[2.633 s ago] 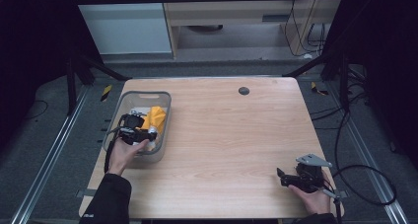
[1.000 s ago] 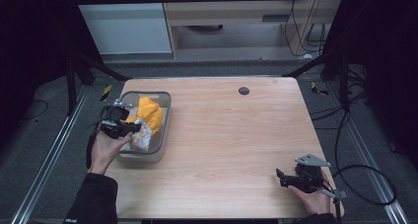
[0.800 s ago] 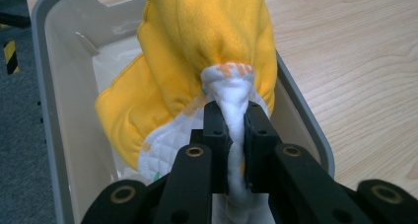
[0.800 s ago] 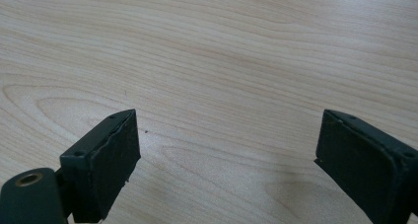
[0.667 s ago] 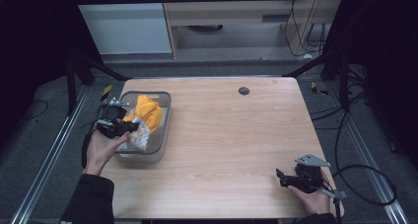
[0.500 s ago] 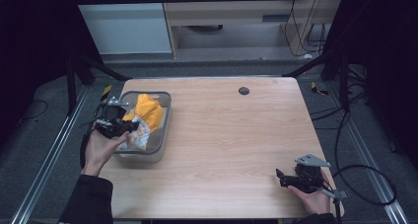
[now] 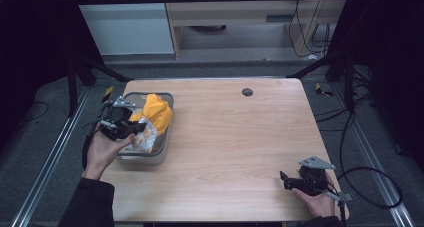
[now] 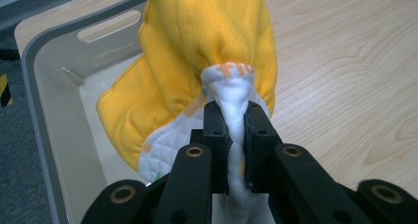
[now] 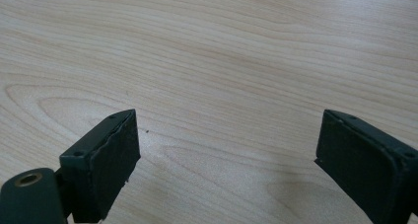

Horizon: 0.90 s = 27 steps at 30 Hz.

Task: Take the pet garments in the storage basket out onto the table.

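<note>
A yellow garment with a white quilted lining (image 7: 155, 114) hangs partly out of the grey bin (image 7: 165, 146) at the table's left. My left gripper (image 7: 131, 129) is shut on the white lining, holding the cloth lifted above the bin. In the left gripper view the jaws pinch the white fabric (image 8: 231, 115), with the yellow cloth (image 8: 207, 46) bunched just beyond them over the bin wall (image 8: 44, 115). My right gripper (image 7: 289, 180) rests low at the table's front right, open, with bare wood between its fingers (image 9: 106, 160).
A small dark round hole cover (image 7: 247, 92) sits near the table's far edge. The wooden table top (image 7: 240, 137) stretches between the bin and my right gripper. Cables trail on the floor at the right (image 7: 370, 187).
My left gripper closed on the cloth in the bin and has pulled it up and to the left, out over the bin's near left corner. The right gripper has stayed put.
</note>
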Motion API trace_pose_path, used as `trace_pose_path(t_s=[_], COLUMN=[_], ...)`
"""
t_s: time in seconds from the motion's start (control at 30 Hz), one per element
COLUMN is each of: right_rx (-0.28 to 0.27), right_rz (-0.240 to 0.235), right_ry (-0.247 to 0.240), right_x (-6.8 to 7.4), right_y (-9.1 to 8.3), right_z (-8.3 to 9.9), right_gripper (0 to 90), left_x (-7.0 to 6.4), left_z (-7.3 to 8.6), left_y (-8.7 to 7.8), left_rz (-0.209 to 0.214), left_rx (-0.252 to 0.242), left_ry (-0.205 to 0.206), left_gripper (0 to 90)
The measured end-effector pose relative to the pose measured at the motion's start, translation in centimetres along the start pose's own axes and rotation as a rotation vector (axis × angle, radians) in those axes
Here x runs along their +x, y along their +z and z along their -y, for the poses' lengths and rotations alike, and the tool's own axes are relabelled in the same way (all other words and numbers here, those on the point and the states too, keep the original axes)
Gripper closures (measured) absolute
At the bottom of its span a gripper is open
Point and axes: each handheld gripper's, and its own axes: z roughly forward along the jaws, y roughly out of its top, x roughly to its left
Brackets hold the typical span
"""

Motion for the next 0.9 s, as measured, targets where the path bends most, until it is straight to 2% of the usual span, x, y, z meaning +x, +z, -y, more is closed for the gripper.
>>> trace_pose_path(t_s=[0.57, 0.9], right_rx=[-0.005, -0.007], right_rz=[-0.001, -0.003], right_ry=[-0.001, 0.001], right_x=[0.0, -0.1], right_y=[0.0, -0.1], right_z=[0.0, 0.0], right_gripper=[9.0, 8.8], left_x=[-2.7, -4.2], left_z=[-1.3, -2.1], left_y=[-1.8, -2.1], left_rz=[0.039, 0.071], left_rx=[-0.028, -0.039], left_ry=[0.089, 0.127], left_gripper=[82.4, 82.4])
